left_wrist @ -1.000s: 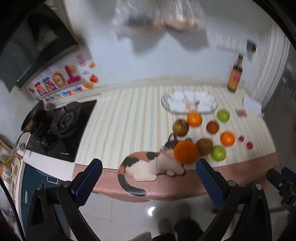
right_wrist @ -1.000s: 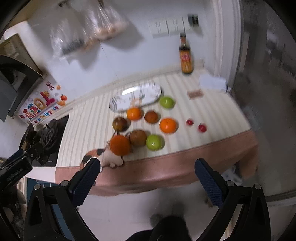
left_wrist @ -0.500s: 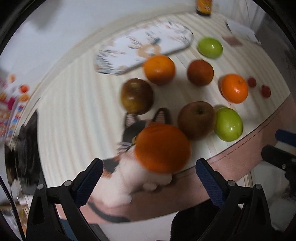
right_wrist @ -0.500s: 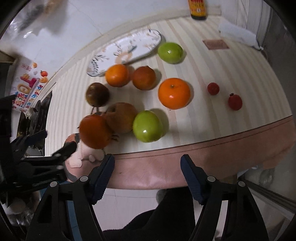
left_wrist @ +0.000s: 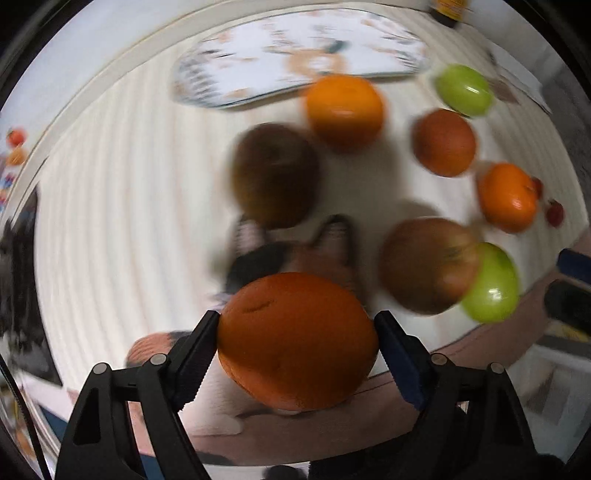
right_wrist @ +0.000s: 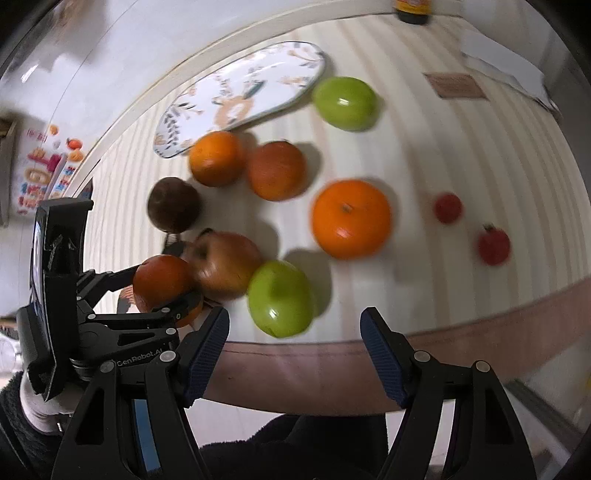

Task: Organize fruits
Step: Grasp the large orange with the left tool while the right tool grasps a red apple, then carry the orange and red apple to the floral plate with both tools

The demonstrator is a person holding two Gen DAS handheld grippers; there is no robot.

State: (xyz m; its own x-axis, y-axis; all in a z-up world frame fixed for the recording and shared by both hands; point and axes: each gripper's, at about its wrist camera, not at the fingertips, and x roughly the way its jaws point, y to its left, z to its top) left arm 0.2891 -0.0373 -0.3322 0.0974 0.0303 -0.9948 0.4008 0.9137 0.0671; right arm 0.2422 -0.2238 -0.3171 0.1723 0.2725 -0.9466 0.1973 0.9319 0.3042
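A big dark orange (left_wrist: 295, 339) sits on a plush cat (left_wrist: 255, 258) at the counter's front edge. My left gripper (left_wrist: 297, 321) points straight down over it with its jaws closing, and both pads touch the orange's sides. In the right wrist view my right gripper (right_wrist: 295, 321) stands open with nothing between its fingers, just in front of a green apple (right_wrist: 280, 297). A brown apple (right_wrist: 225, 264) lies beside that one. Further back are a bright orange (right_wrist: 351, 218), several other fruits and a patterned oval plate (right_wrist: 240, 96).
Two small red tomatoes (right_wrist: 447, 207) lie at the right. A sauce bottle (right_wrist: 412, 9) and a folded paper (right_wrist: 502, 66) are at the back right. The striped counter ends in a pinkish front band (right_wrist: 461, 325). A stove lies far left.
Both grippers have dropped from high above the counter to close over the fruit. The left jaws narrowed onto the big orange. The right jaws narrowed partway.
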